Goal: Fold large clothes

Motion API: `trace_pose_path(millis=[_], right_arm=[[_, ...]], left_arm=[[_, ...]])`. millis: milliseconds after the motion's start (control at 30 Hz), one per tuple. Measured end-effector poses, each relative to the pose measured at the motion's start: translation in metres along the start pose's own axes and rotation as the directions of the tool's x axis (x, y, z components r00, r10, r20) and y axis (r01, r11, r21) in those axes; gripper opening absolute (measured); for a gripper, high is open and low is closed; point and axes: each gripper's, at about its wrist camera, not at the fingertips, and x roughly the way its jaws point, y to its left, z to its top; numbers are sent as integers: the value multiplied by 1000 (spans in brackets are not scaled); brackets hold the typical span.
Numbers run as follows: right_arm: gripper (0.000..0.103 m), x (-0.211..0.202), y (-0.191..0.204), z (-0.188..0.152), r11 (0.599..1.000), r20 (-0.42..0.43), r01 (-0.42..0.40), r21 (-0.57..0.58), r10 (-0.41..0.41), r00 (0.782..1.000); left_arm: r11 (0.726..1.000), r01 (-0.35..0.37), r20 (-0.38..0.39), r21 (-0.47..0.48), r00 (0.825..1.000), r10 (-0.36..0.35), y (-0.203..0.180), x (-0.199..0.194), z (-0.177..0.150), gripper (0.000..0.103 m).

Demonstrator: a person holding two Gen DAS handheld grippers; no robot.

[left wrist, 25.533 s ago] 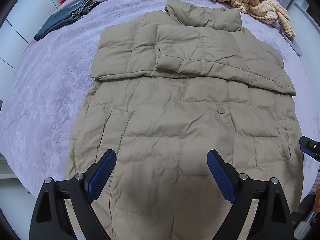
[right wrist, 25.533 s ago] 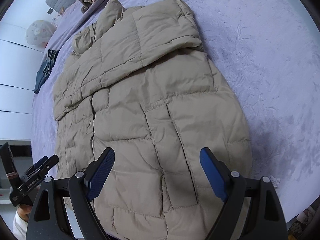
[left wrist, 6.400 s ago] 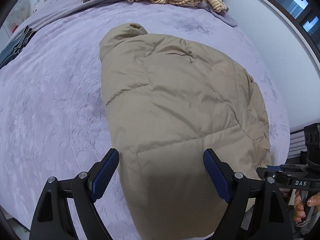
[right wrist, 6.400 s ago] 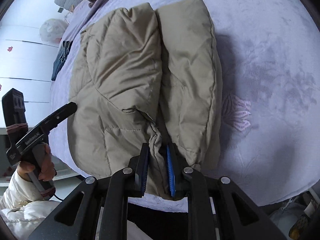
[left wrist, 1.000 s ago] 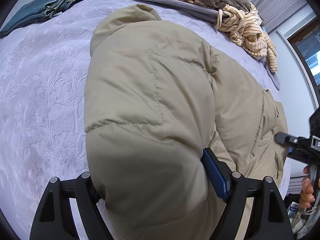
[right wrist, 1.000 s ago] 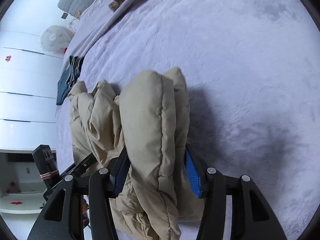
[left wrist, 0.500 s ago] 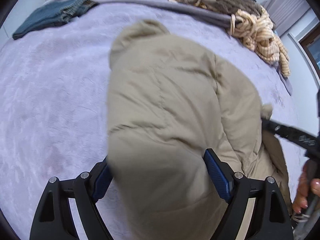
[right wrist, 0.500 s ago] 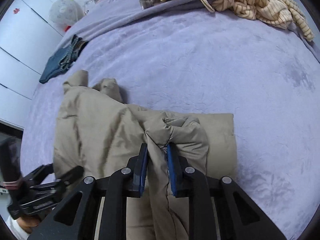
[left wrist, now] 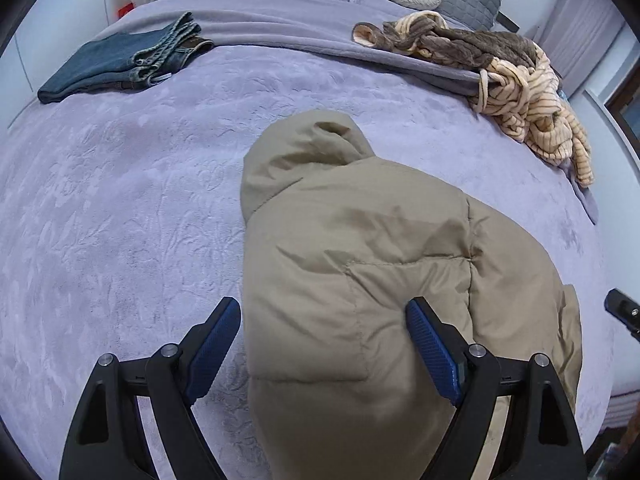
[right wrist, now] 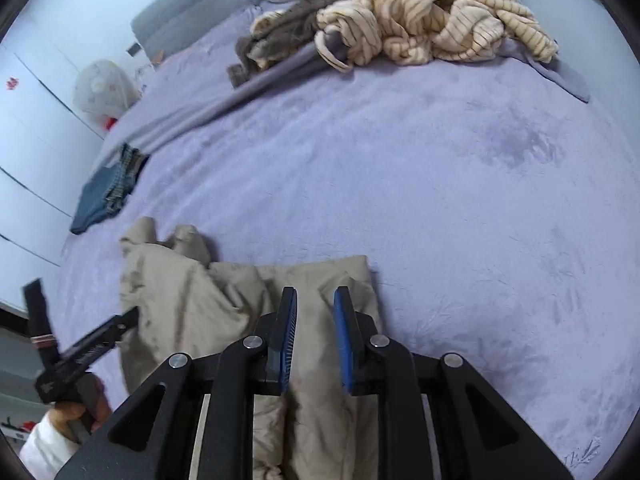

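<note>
Half a second back my right gripper (right wrist: 316, 340) was pinching a ridge of the coat (left wrist: 380, 280); now its jaws are opening, standing a narrow gap apart with coat fabric showing behind that gap, and I cannot see the pads pressing on it, so I am reading this as letting go. Since the older frames the coat is no longer lying flat and long: it is sitting as a puffy folded bundle in the lower middle of both views, on the bedspread (left wrist: 120, 220).

My left gripper (left wrist: 324, 344) is spread wide. Its left pad is hanging over bare bedspread just beside the bundle's edge, while the right pad is lying over the coat's top. I cannot tell whether that pad is touching, but nothing is being squeezed.

As I judge it, I am finishing the last fold and releasing. Next I am likely needing to pull both grippers clear without dragging the slippery shell open, then maybe press the bundle flat, since down filling tends to spring back.

Elsewhere, jeans (left wrist: 120, 64) are lying folded at the upper left of the left view, and a striped garment (left wrist: 532, 108) is heaped at the upper right.
</note>
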Motion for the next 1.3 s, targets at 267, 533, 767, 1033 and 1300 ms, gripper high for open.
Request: trace_pose_path(millis=[267,533,767,1033,1300], right_arm=[[15,72,3,-53,993,-354,-90,81,113,928],[10,90,-19,-98,994,-371,-59,90,89,924],[12,79,-11,-95,995,-366,-46,92,77,928],[15,58,3,-98,997,-347,-29,76,54,936],[18,37,11,-104,999,-321,10,41,4,947]], left_arm=[[1000,-17,-16,13,1000,17,-12,7,-4,87],[995,-41,-17,93,999,42,-37,3,-19,87],[993,-63,-65,100,995,70,-29,-25,-32,87],[993,-95,-66,72,993,100,-14,-54,-63,103],[989,-129,-50,73,990,133,-3,-75,-81,103]])
